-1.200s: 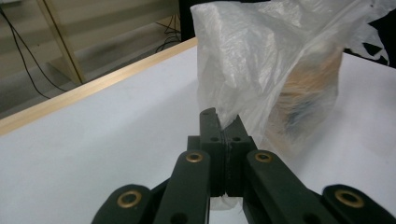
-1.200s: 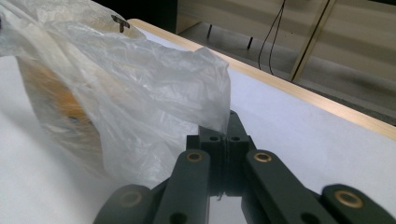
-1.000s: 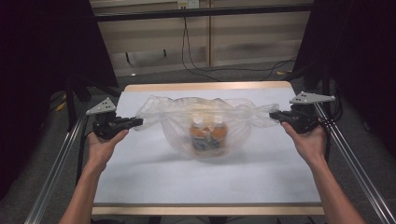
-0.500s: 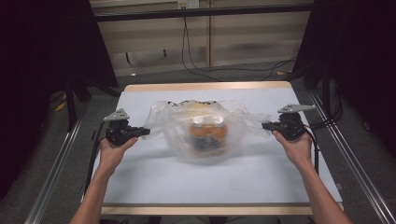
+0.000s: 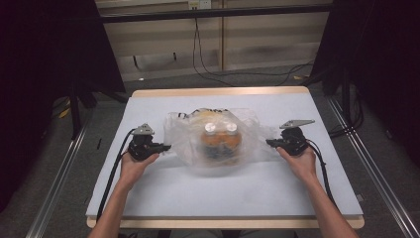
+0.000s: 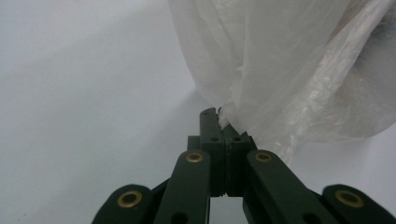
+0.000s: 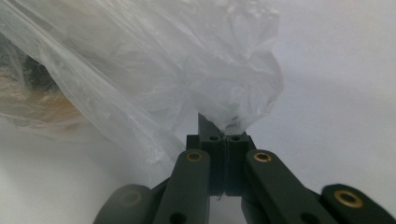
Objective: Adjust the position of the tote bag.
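Near the bench's front edge the person's forearms come in. The left tongs are clenched on the left side of a clear plastic bag, the right tongs on its right. The bag rests mid-bench, two white-capped orange bottles inside.

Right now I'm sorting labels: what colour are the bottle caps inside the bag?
White caps, high view.
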A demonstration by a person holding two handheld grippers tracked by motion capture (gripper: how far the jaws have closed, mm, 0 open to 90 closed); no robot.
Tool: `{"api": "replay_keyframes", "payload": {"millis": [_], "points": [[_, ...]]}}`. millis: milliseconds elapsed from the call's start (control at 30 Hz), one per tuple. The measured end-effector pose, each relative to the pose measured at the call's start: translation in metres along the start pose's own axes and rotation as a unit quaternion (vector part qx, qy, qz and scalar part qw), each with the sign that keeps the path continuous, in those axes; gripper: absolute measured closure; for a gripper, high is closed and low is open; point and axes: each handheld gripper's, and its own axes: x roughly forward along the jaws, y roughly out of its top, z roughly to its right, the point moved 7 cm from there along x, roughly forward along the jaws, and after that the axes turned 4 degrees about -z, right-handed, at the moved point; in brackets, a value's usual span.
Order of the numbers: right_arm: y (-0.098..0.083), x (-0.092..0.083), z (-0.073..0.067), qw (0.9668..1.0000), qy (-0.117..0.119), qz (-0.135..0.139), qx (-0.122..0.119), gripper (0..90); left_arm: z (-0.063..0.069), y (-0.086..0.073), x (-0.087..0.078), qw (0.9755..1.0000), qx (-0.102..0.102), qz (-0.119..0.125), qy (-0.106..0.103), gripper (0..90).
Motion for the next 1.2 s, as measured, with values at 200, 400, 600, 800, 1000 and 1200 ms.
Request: {"api": "replay_keyframes", "payload": {"millis": [200, 400, 600, 800, 1000, 1200], "points": [[-0.006, 0.012, -0.004, 0.9999, 0.010, -0.007, 0.004, 89.6, 0.011, -0.003, 0.009, 0.9996, 0.013, -0.014, -0.020, 89.5], [-0.009, 0.013, -0.008, 0.9998, 0.013, -0.002, -0.011, 88.8, 0.011, 0.000, 0.000, 0.9995, 0.002, 0.017, -0.026, 85.3], [-0.001, -0.007, -0.006, 0.9989, 0.021, 0.041, -0.002, 77.7, 0.011, 0.008, -0.025, 0.9974, -0.007, 0.067, -0.026, 69.0], [0.009, -0.044, -0.010, 0.9960, 0.026, 0.083, -0.021, 63.0, 0.024, 0.018, -0.051, 0.9947, 0.012, 0.100, -0.020, 54.8], [0.020, -0.081, -0.011, 0.9917, 0.030, 0.122, -0.027, 52.4, 0.031, 0.037, -0.078, 0.9900, 0.025, 0.138, -0.012, 45.8], [0.030, -0.105, -0.012, 0.9886, 0.026, 0.144, -0.036, 48.2, 0.039, 0.053, -0.099, 0.9855, 0.039, 0.165, -0.011, 42.8]]}}
